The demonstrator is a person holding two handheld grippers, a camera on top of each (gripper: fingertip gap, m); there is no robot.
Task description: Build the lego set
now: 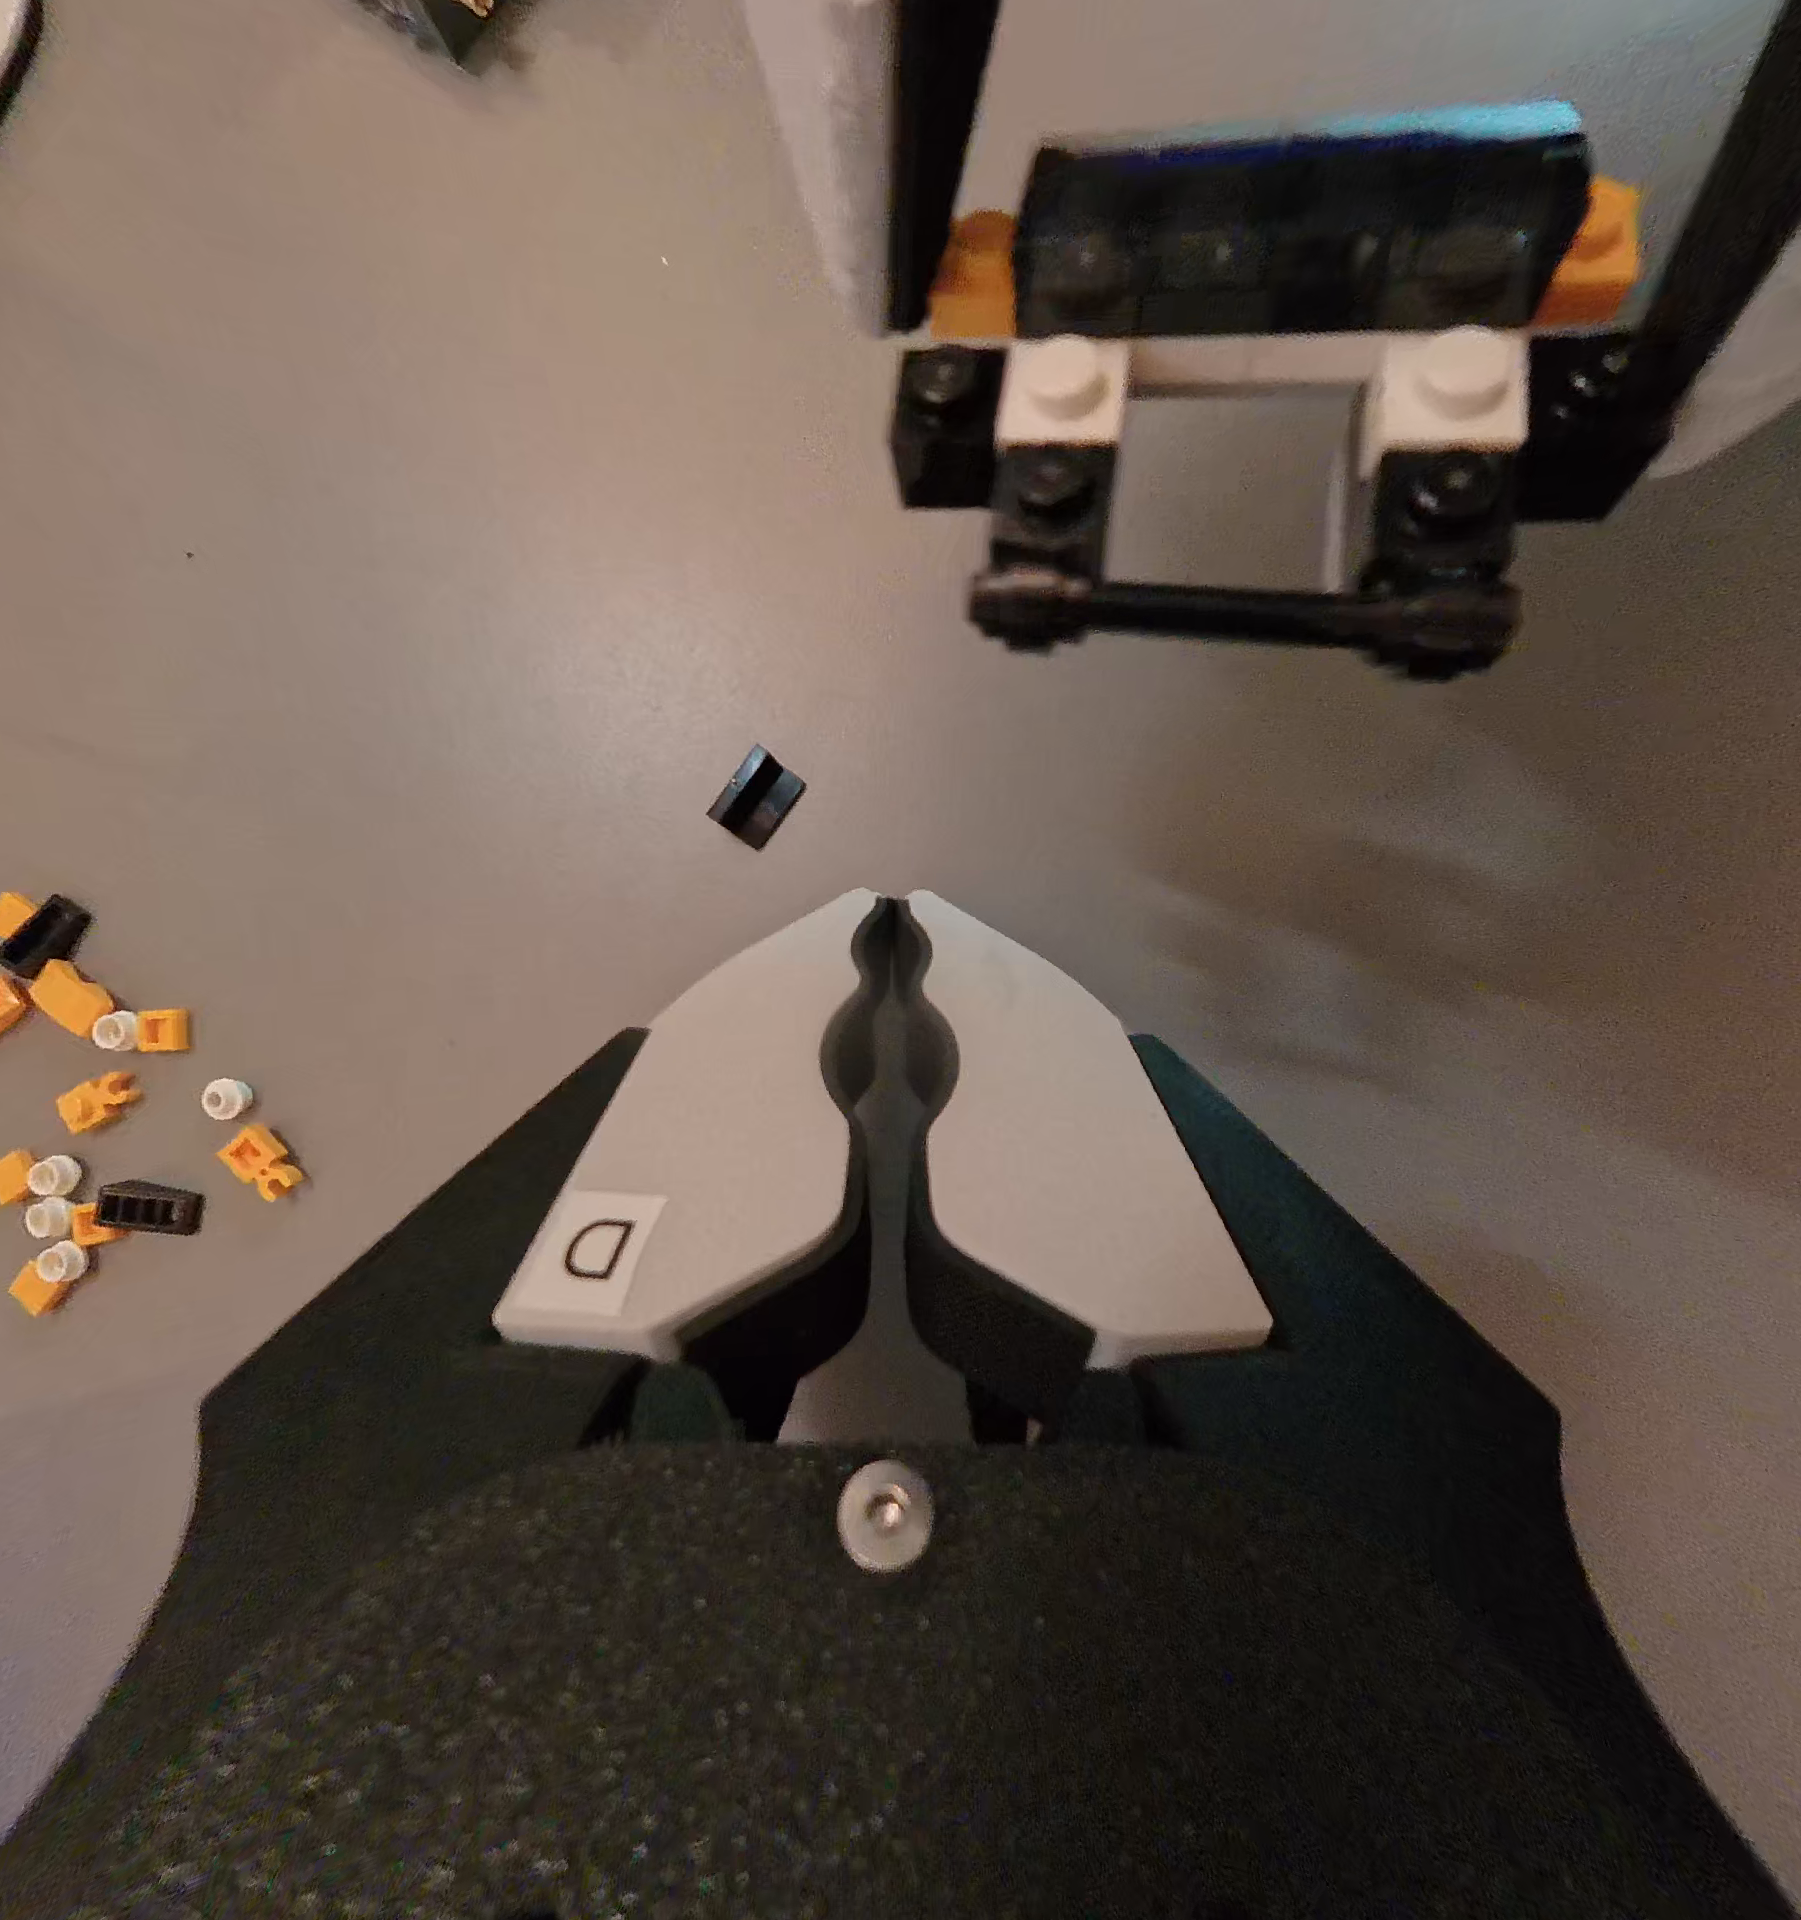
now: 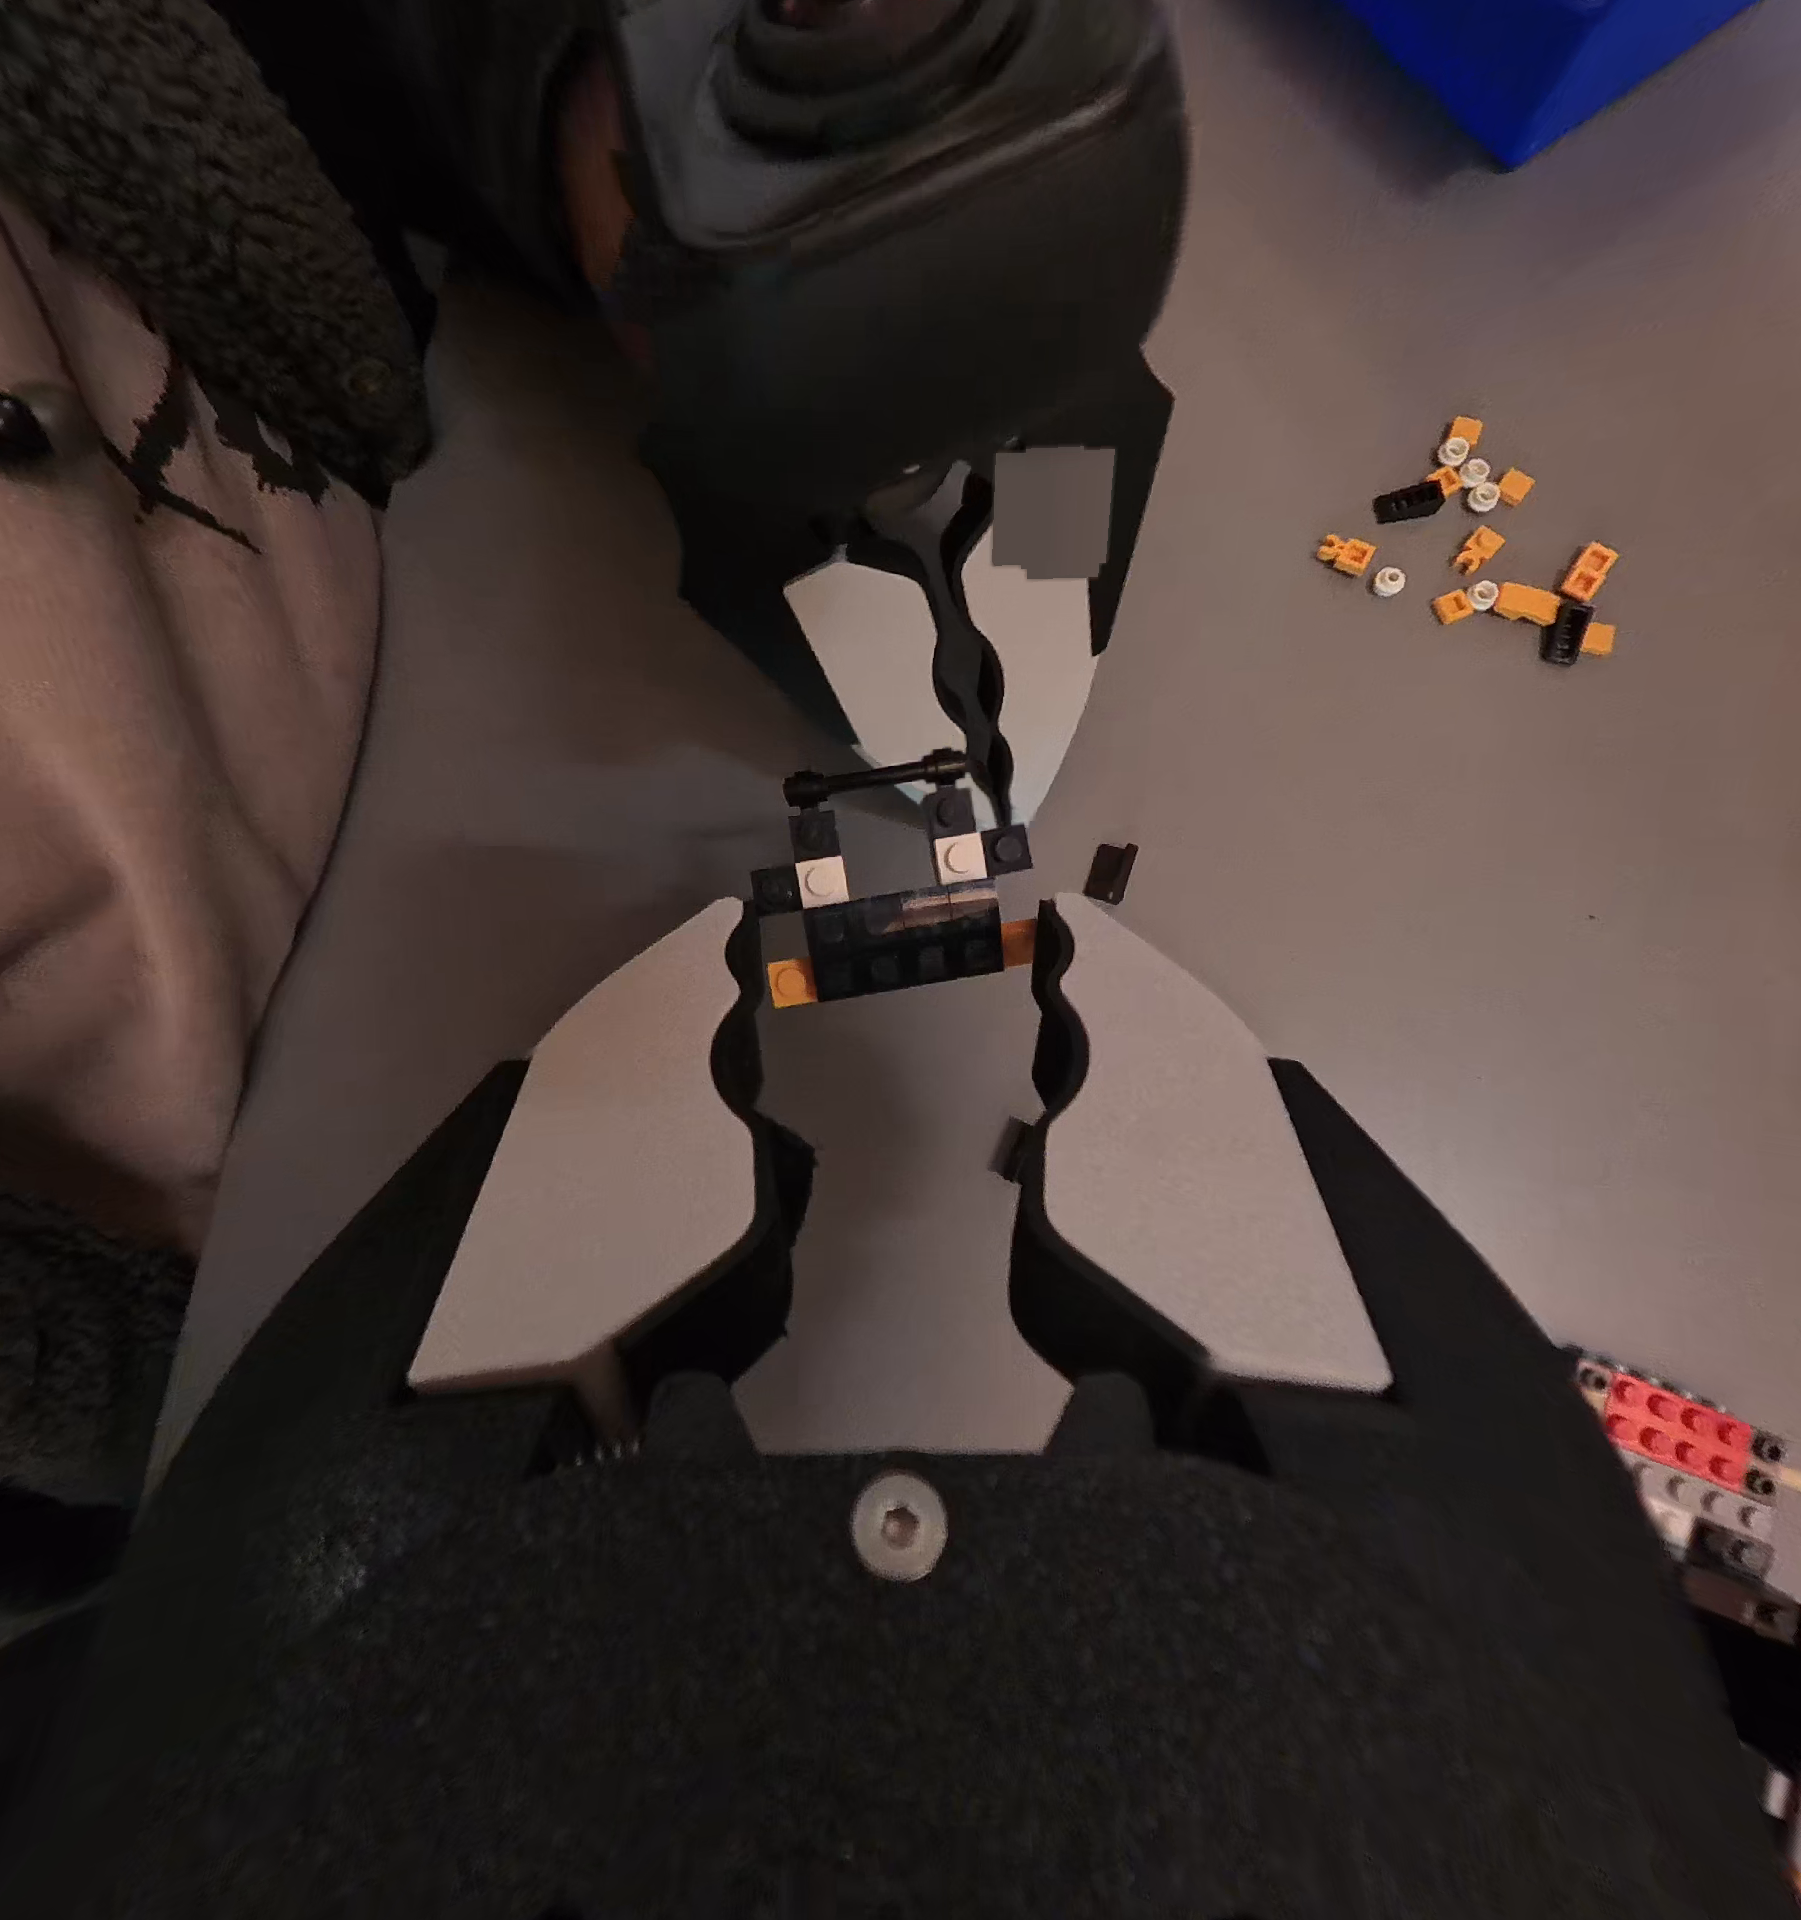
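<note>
One letter sticker (image 1: 591, 1250) on left claw (image 1: 888, 902), pinched empty; right claw (image 2: 891, 914) clamps lego assembly (image 2: 901, 914).

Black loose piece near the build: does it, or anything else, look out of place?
The small black piece lies alone on the table, tilted, apart from the loose-parts pile and the black-and-white build held in the right gripper. The left gripper is shut and empty.
</note>
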